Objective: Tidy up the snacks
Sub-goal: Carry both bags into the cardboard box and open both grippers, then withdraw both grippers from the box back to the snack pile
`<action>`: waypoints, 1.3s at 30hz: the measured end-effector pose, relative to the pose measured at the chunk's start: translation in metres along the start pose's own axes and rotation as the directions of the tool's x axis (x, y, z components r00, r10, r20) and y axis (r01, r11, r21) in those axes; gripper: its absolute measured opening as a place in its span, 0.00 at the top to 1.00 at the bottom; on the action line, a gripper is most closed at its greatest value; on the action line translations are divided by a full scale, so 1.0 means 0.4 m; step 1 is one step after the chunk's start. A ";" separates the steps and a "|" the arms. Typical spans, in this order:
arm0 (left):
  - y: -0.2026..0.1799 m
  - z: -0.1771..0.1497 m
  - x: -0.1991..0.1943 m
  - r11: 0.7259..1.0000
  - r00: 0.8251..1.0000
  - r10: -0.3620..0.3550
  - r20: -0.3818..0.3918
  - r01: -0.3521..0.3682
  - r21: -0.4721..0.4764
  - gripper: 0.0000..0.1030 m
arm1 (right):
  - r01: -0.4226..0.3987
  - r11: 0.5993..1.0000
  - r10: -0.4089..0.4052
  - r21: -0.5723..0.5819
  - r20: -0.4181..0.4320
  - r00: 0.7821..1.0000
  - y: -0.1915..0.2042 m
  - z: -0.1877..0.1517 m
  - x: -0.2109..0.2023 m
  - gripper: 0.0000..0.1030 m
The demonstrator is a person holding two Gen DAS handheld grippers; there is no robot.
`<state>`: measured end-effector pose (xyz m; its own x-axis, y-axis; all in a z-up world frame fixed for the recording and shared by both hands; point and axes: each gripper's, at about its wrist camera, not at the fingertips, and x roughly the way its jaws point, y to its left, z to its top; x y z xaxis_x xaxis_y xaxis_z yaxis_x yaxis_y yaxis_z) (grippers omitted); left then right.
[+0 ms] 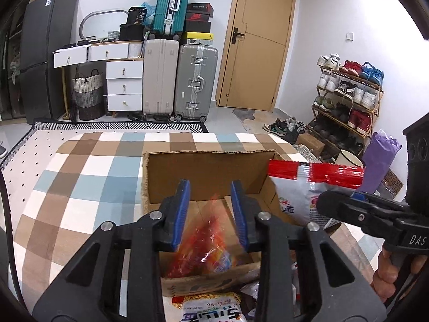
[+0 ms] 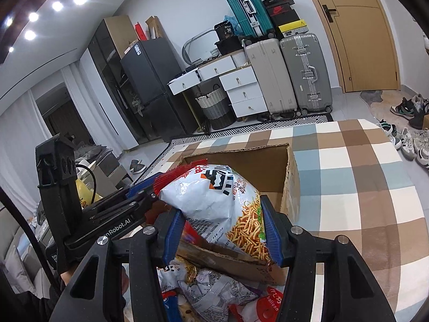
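The right gripper (image 2: 222, 230) pinches a white noodle-snack bag (image 2: 214, 201) between its blue fingers (image 2: 272, 234), holding it over the near edge of the open cardboard box (image 2: 291, 177). The left gripper (image 2: 142, 190) sits just left of the bag, its tip at the bag's red top edge. More snack packets (image 2: 211, 292) lie in a heap just in front of the box on the checked cloth (image 2: 362, 187).

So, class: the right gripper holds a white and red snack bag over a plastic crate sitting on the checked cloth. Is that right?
Not quite. The right gripper does hold the white and red snack bag, but it hangs over a cardboard box, not a plastic crate. The right wrist view shows the box's brown corrugated walls on the checked cloth.
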<state>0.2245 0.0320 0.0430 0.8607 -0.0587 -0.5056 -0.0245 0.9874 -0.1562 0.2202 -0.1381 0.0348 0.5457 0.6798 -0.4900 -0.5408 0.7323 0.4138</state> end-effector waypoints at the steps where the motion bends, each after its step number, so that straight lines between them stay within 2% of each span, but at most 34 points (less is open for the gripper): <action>1: -0.002 -0.001 0.005 1.000 1.000 0.003 -0.004 -0.003 0.006 0.74 | 0.001 1.000 -0.001 0.002 -0.005 1.000 -0.001 0.000 0.008 0.48; 10: 0.007 -0.012 0.003 1.000 0.999 -0.012 -0.037 0.012 -0.002 0.73 | 0.039 0.999 -0.039 -0.005 -0.006 0.999 -0.001 0.001 0.028 0.45; 12: 0.013 -0.015 -0.011 1.000 0.999 -0.022 -0.039 0.021 -0.006 0.67 | 0.046 0.999 -0.046 -0.008 0.016 0.999 0.000 0.003 0.011 0.35; 13: 0.015 -0.016 -0.019 1.000 0.999 -0.023 -0.040 0.023 -0.007 0.62 | 0.043 0.999 -0.043 -0.011 0.025 0.999 0.000 0.002 0.001 0.32; 15: 0.018 -0.020 -0.036 1.000 0.999 -0.025 -0.046 0.025 -0.010 0.51 | 0.044 0.999 -0.044 -0.019 0.029 0.999 0.002 0.001 -0.016 0.15; 17: 0.021 -0.028 -0.061 1.000 0.999 -0.018 -0.044 0.017 -0.021 0.28 | 0.063 0.998 -0.062 -0.027 0.043 0.997 0.006 -0.004 -0.040 0.06; 18: 0.023 -0.033 -0.078 1.000 0.999 -0.012 -0.034 0.011 -0.026 0.22 | 0.070 0.997 -0.068 -0.028 0.048 0.997 0.008 -0.006 -0.049 0.02; 19: 0.023 -0.038 -0.095 1.000 1.000 -0.009 -0.025 0.009 -0.024 0.16 | 0.079 0.996 -0.078 -0.028 0.053 0.996 0.009 -0.011 -0.062 0.01; 22: 0.027 -0.057 -0.147 1.000 1.000 0.000 -0.012 0.000 -0.011 0.13 | 0.107 0.993 -0.106 -0.039 0.037 0.994 0.013 -0.030 -0.086 0.00; 23: 0.028 -0.063 -0.159 1.000 1.000 0.008 -0.014 -0.008 -0.010 0.05 | 0.119 0.992 -0.118 -0.052 0.030 0.993 0.015 -0.038 -0.092 0.00; 24: 0.029 -0.070 -0.173 1.000 1.000 0.018 -0.013 -0.018 -0.008 0.01 | 0.121 0.990 -0.120 -0.066 0.025 0.992 0.019 -0.046 -0.101 0.00; 32: 0.026 -0.126 -0.285 0.999 0.999 0.041 -0.006 -0.041 0.015 0.01 | 0.112 0.990 -0.109 -0.083 0.044 0.993 0.036 -0.112 -0.173 0.00; 39: 0.012 -0.175 -0.364 0.998 0.999 0.044 -0.019 -0.043 0.045 0.01 | 0.143 0.984 -0.141 -0.105 0.026 0.990 0.055 -0.167 -0.224 0.00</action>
<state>0.0633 0.0348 0.0565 0.8491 -0.0178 -0.5279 -0.0387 0.9946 -0.0959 0.1167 -0.1854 0.0364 0.6328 0.5707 -0.5234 -0.5216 0.8137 0.2567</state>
